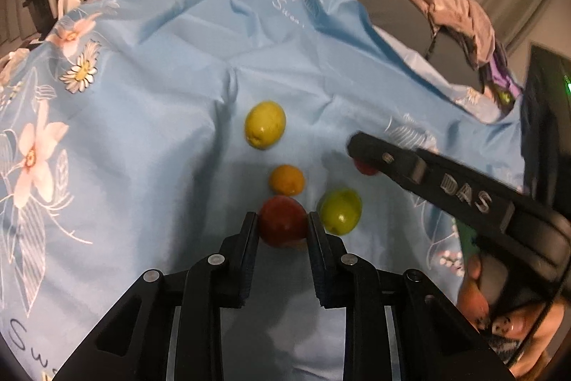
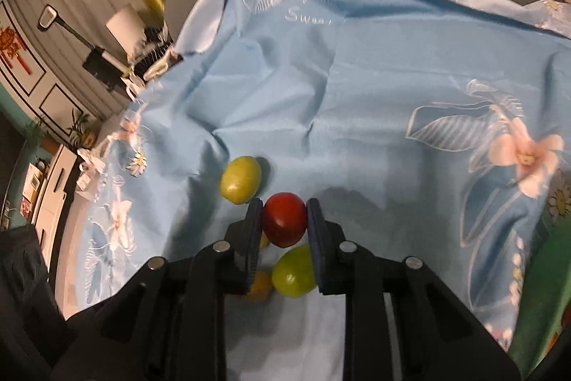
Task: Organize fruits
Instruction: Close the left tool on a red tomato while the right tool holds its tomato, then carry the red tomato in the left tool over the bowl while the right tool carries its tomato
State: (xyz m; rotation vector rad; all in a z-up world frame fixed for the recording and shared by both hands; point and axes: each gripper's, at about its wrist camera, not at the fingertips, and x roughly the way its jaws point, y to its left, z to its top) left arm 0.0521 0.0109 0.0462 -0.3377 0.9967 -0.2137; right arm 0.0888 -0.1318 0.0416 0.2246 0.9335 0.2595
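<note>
We see our left gripper (image 1: 282,220) with jaws clamping a red apple (image 1: 282,220) on the blue cloth (image 1: 160,95), beside the orange (image 1: 286,180); our right gripper (image 2: 284,216) squeezes a red fruit (image 2: 284,218).

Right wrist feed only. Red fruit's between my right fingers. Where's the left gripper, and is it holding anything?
Observer: The left gripper is shut on a second red fruit over the blue cloth.
Operator: Where's that relative to the green one?
Observer: Right beside it. The green fruit sits just off the left gripper's right finger, on the side toward the right gripper and your red fruit.
Operator: The orange is half hidden for me.
Observer: The orange shows whole here, lying in a line between the second red fruit and the yellow fruit.
</note>
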